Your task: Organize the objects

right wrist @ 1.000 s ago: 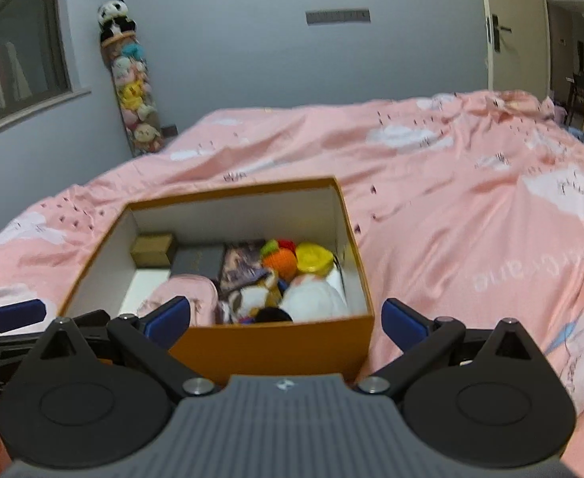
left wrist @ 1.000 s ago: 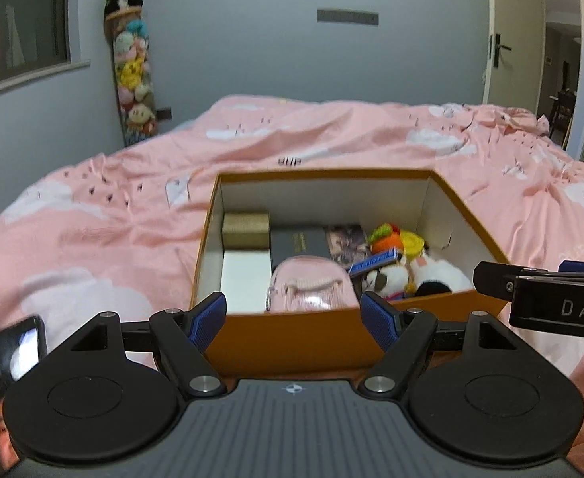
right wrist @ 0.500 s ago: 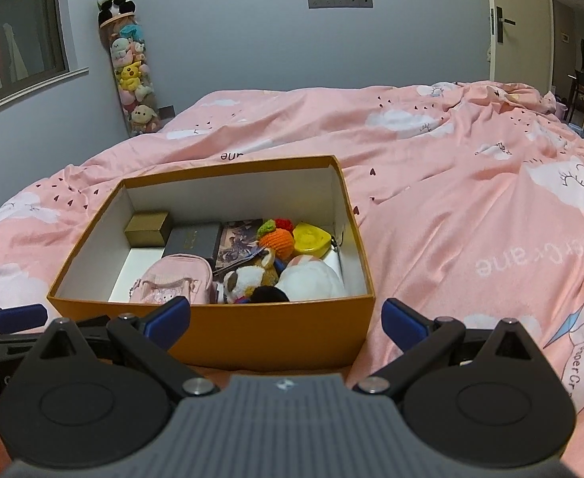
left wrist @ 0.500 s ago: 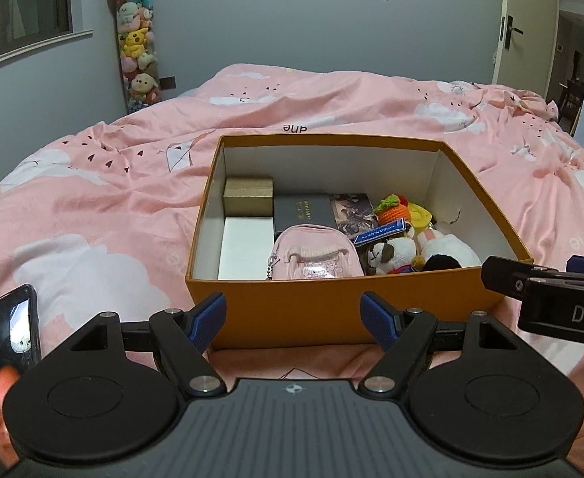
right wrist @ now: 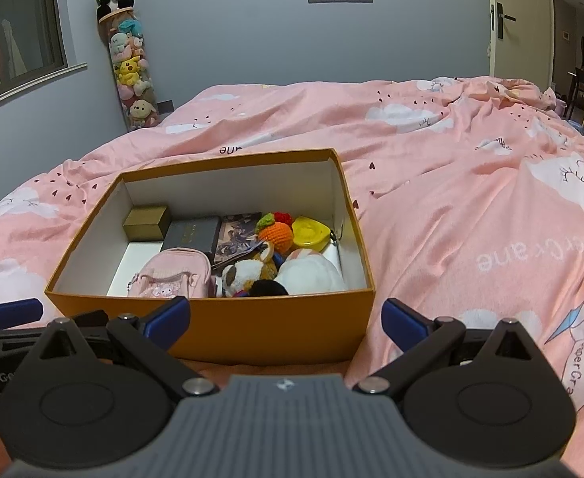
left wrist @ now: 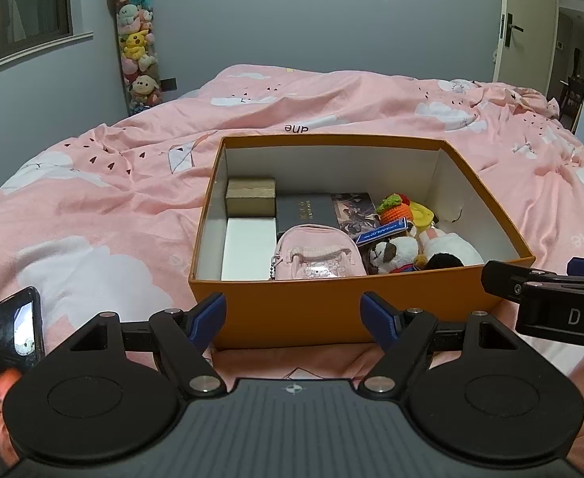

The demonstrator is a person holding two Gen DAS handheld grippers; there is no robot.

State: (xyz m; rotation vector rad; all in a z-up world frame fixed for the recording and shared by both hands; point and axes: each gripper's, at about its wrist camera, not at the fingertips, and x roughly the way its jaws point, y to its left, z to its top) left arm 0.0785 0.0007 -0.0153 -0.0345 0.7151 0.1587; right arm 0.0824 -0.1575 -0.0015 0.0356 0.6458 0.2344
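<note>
Bedroom w/ grey walls; pink cloud-print duvet [left wrist: 104, 215] covers the bed, wrinkled toward far right. Orange box [left wrist: 332, 310], lid off, white inside, sits on duvet near the front, just beyond both grippers. Box contents, left to right: white flat box [left wrist: 248, 247] along near-left, tan small box [left wrist: 250, 197] at far-left touching the left wall, dark book [left wrist: 306, 211] beside it, picture card [left wrist: 353, 209] further right. Pink mini backpack [left wrist: 318, 255] lies against the near wall, centre. Right half holds brown-white plush dog [left wrist: 393, 251], white plush [left wrist: 451, 247] w/ a black part at its near edge, crocheted orange carrot [left wrist: 395, 209], yellow case [left wrist: 423, 213], blue tag [left wrist: 381, 231] resting on the plush pile. Left gripper [left wrist: 292, 314] hovers short of the box's near wall, fingers spread wide, nothing between them. Right gripper [right wrist: 286, 316] likewise near the box's near-right corner, fingers wide apart, empty; its side shows at right edge of left wrist view. Tall clear tube of plush toys [right wrist: 130, 67] stands in far-left corner, panda on top. Window at left, door at far right.
</note>
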